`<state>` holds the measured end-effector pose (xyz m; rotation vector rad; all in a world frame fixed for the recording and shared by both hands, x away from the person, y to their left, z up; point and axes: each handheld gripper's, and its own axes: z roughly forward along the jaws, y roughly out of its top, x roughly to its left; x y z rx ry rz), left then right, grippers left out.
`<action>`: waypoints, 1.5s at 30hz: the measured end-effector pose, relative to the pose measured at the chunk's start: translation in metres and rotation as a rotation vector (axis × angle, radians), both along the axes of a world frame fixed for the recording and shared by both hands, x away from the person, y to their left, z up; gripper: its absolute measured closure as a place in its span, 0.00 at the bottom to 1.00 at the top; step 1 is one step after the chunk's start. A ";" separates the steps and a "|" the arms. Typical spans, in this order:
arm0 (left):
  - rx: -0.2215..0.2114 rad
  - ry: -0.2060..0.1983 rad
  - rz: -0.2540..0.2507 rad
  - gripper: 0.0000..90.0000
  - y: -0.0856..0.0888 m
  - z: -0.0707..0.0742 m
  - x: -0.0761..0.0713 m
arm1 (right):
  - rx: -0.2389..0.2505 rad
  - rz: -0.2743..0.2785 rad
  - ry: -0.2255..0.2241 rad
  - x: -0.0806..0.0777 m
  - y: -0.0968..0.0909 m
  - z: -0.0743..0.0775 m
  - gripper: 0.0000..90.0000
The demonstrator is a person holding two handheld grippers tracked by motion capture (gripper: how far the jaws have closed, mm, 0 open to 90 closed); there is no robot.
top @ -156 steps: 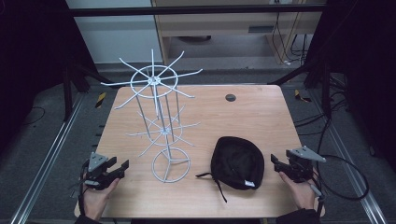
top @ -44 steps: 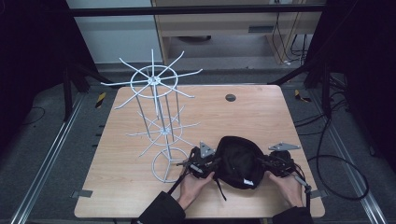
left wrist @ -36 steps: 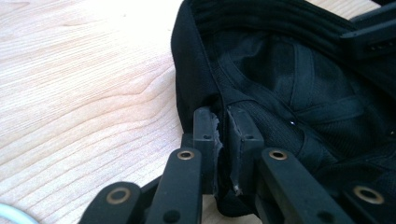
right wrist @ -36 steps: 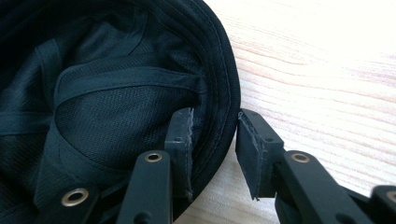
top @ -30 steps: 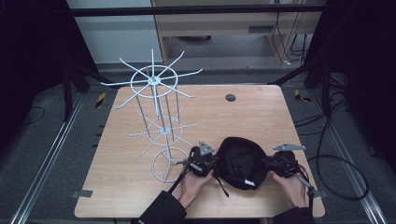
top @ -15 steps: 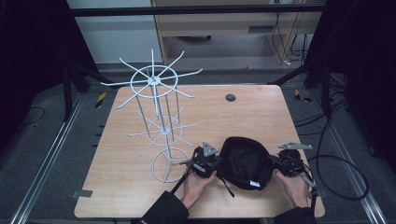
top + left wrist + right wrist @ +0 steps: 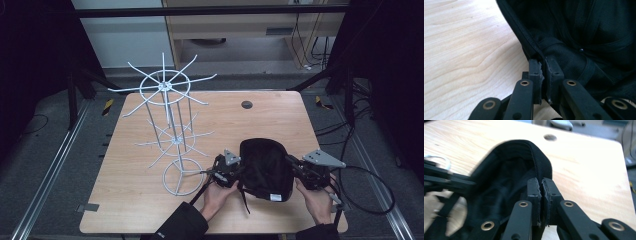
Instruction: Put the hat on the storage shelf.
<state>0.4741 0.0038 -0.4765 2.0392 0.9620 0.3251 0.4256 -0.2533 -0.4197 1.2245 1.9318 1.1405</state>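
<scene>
You hold the black fabric cap (image 7: 265, 170) by opposite edges: your left gripper (image 7: 543, 75) has its jaws pressed together on the rim seam, and your right gripper (image 7: 542, 195) pinches the far rim likewise. That two-sided hold likely keeps the opening spread and the soft cloth from folding. The cap sits low between both grippers, over the light wooden desk (image 7: 270, 120). Beyond your left gripper stands the white wire spoked rack (image 7: 167, 130), its spokes the nearest obstacle.

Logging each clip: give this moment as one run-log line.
left gripper: shut on black cap rim | right gripper: shut on opposite rim | wire rack: untouched
</scene>
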 end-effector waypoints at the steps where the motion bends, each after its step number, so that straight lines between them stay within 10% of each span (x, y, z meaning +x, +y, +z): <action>1: 0.000 -0.004 0.000 0.93 -0.001 0.000 0.001 | -0.001 0.007 -0.013 -0.001 0.001 0.002 0.95; 17: -0.042 0.021 0.000 0.93 -0.019 -0.014 0.025 | -0.007 0.141 -0.077 -0.015 0.013 0.009 0.95; 28: -0.082 0.036 -0.012 0.92 -0.024 -0.019 0.034 | -0.026 0.198 -0.043 -0.023 0.021 -0.003 0.95; 45: 0.053 -0.094 -0.044 0.54 -0.031 0.011 0.000 | -0.110 0.142 -0.037 -0.026 0.017 -0.011 0.95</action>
